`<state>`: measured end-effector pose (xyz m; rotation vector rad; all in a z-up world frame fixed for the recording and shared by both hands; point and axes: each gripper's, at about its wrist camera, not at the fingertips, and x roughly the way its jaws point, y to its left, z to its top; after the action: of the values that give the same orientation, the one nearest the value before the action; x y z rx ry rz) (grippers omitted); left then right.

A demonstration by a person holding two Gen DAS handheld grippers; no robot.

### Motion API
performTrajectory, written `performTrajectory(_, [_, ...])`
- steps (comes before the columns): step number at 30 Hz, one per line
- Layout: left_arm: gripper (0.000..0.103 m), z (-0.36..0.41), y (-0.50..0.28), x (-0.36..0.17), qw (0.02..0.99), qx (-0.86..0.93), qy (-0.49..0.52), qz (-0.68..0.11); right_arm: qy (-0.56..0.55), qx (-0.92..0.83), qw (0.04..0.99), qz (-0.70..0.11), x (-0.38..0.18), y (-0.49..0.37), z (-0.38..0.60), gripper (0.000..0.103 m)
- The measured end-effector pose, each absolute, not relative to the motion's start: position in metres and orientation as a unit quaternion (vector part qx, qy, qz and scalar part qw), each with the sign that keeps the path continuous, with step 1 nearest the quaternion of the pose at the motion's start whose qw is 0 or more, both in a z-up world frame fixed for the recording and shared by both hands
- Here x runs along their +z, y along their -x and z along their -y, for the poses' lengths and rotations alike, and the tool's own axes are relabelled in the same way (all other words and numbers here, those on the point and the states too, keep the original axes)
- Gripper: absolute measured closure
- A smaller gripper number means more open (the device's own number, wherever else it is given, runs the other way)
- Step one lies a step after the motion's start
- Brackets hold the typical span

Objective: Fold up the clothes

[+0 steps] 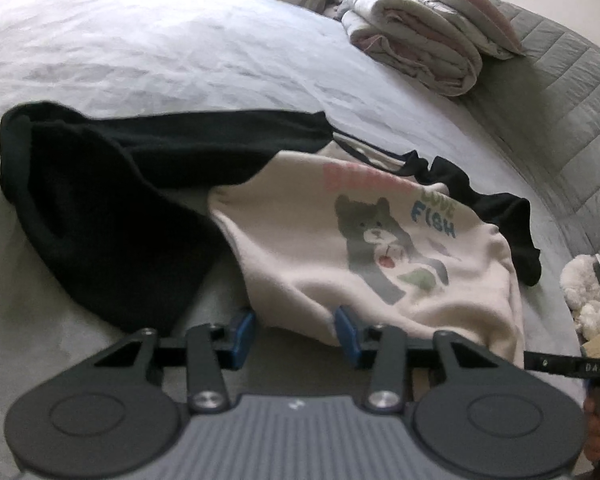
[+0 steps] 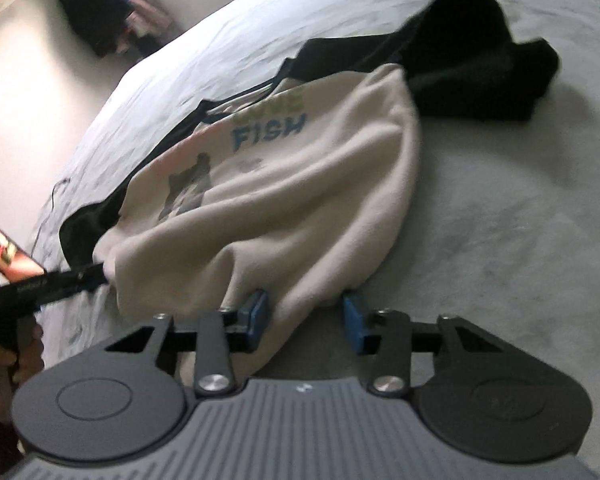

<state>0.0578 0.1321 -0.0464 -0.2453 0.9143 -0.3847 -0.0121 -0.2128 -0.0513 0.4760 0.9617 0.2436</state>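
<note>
A cream sweatshirt [image 1: 380, 256] with a bear print, the word FISH and black sleeves [image 1: 99, 208] lies crumpled on the bed. In the left wrist view my left gripper [image 1: 295, 334] sits at its near hem. The blue pads stand apart, with the hem's edge lying between them. In the right wrist view the sweatshirt [image 2: 300, 208] bunches toward my right gripper [image 2: 306, 318]. A fold of cream cloth lies between those pads, which also stand apart. One black finger [image 2: 59, 280] of the left gripper reaches the cloth at the left. One black sleeve [image 2: 480, 56] trails away.
A pale grey bed sheet [image 1: 139, 52] covers the mattress. Folded quilts [image 1: 420, 40] are stacked at the far right beside a grey quilted cover [image 1: 560, 112]. A white plush toy [image 1: 584, 292] sits at the right edge. A dark bag [image 2: 95, 12] stands on the floor, and a red box [image 2: 7, 252] lies nearby.
</note>
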Motion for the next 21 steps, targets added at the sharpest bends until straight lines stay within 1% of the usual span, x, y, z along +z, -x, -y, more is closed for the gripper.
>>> performTrajectory(2, [0.076,-0.128,-0.061,-0.046,0.873,-0.185,0.124,-0.435,-0.234,0.129,0.849,-0.456,-0.052,0.010,0.210,0.088])
performTrajectory(3, [0.079,-0.127,-0.062,-0.046,0.872,-0.186,0.129,-0.434,-0.237,0.129,0.853,-0.447,-0.051,0.009,0.210,0.091])
performTrajectory(6, [0.082,-0.123,-0.068,-0.043,0.876,-0.188,0.144,-0.421,-0.237,0.128,0.871,-0.410,-0.043,0.006,0.208,0.093])
performTrajectory(11, [0.085,-0.116,-0.079,-0.038,0.882,-0.181,0.176,-0.397,-0.249,0.104,0.898,-0.348,-0.037,-0.004,0.213,0.094])
performTrajectory(15, [0.085,-0.108,-0.088,-0.035,0.890,-0.163,0.197,-0.377,-0.268,0.066,0.908,-0.315,-0.037,-0.017,0.223,0.094])
performTrajectory(19, [0.083,-0.095,-0.097,-0.041,0.891,-0.154,0.181,-0.387,-0.273,0.057,0.903,-0.328,-0.044,-0.031,0.230,0.092])
performTrajectory(20, [0.077,-0.092,-0.098,-0.043,0.891,-0.154,0.176,-0.390,-0.267,0.060,0.903,-0.331,-0.045,-0.032,0.230,0.090])
performTrajectory(21, [0.069,-0.089,-0.100,-0.046,0.891,-0.153,0.171,-0.393,-0.262,0.062,0.903,-0.335,-0.046,-0.034,0.230,0.086])
